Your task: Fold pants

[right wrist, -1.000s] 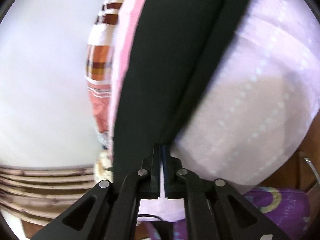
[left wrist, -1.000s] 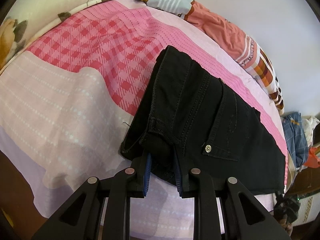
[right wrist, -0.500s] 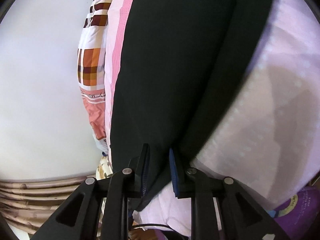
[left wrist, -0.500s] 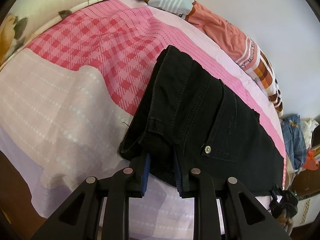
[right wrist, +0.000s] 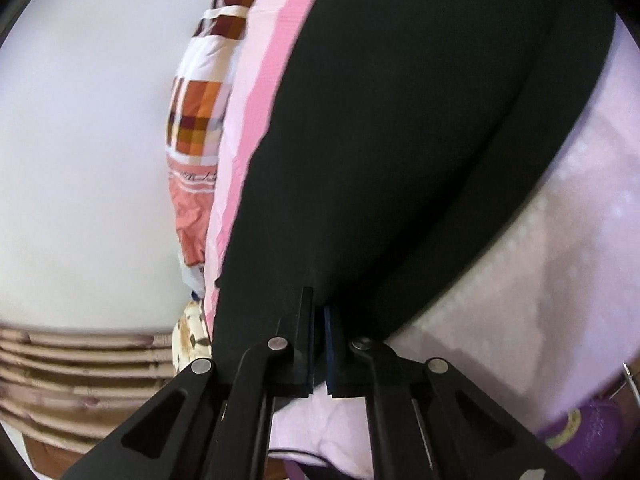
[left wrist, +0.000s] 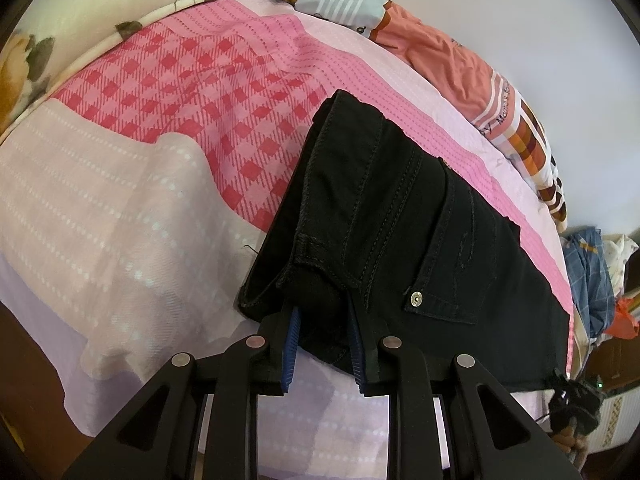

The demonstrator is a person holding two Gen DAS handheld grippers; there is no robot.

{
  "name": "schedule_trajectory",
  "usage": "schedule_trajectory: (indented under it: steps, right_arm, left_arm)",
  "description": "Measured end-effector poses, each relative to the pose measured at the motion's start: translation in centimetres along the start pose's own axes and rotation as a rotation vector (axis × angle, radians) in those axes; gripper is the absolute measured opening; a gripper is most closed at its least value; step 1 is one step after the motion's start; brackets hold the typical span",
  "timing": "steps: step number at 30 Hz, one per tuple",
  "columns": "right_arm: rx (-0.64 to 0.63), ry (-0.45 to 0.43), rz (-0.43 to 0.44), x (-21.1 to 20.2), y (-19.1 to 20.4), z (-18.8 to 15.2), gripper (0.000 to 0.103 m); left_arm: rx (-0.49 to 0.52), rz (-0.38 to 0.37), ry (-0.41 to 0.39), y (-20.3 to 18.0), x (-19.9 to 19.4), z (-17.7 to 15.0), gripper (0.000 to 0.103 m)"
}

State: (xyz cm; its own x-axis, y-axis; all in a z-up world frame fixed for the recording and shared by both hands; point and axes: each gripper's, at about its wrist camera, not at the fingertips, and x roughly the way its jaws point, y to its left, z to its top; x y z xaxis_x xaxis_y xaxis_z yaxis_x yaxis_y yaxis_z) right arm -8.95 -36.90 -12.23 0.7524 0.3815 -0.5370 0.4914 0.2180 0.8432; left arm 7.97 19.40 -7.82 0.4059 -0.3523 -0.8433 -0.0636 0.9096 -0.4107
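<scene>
Black pants (left wrist: pixel 400 216) lie folded lengthwise on a pink and lilac bedsheet (left wrist: pixel 140 208). My left gripper (left wrist: pixel 322 320) sits at the waistband end with its blue-padded fingers around the thick bunched waistband, holding it. A back pocket with a metal rivet (left wrist: pixel 417 299) shows just right of the fingers. In the right wrist view the pants (right wrist: pixel 420 140) fill the middle, and my right gripper (right wrist: pixel 318 312) is nearly closed on their near edge, pinching the fabric.
An orange and checked garment (left wrist: pixel 480 84) lies along the far edge of the bed by the white wall. A floral pillow (left wrist: pixel 100 0) sits at the far left. A pile of clothes (left wrist: pixel 592 276) is at the right, past the bed's end.
My right gripper opened about half a second ago, slid further onto the pants' edge, and has closed on it again. The left gripper has kept its hold on the waistband and barely moved.
</scene>
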Motion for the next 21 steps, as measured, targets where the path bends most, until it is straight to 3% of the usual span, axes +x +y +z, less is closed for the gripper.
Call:
schedule_trajectory:
  steps: [4,7,9,12,14,21]
  right_arm:
    - [-0.023,0.019,-0.065,-0.5,-0.7,-1.2,0.002]
    - [0.043,0.022,-0.025,0.0,-2.6,-1.3,0.001]
    - [0.004,0.016,-0.021,0.0,-2.0,-1.2,0.005]
    - [0.059,-0.001,0.029,-0.8,-2.9,-0.9,0.018]
    - [0.101,-0.046,0.088,-2.5,-4.0,-0.5,0.025]
    - [0.183,-0.259,0.097,-9.6,-8.1,3.9,0.028]
  left_arm:
    - [0.008,0.008,0.006,-0.1,0.1,0.1,0.024]
    - [0.007,0.012,0.004,-0.2,0.2,0.1,0.024]
    - [0.011,0.015,0.007,-0.2,0.3,0.3,0.024]
    - [0.013,0.020,0.012,-0.2,0.4,0.6,0.024]
    - [0.006,0.016,0.013,-0.2,0.5,0.6,0.024]
    - [0.014,0.023,0.013,-0.1,0.5,0.5,0.025]
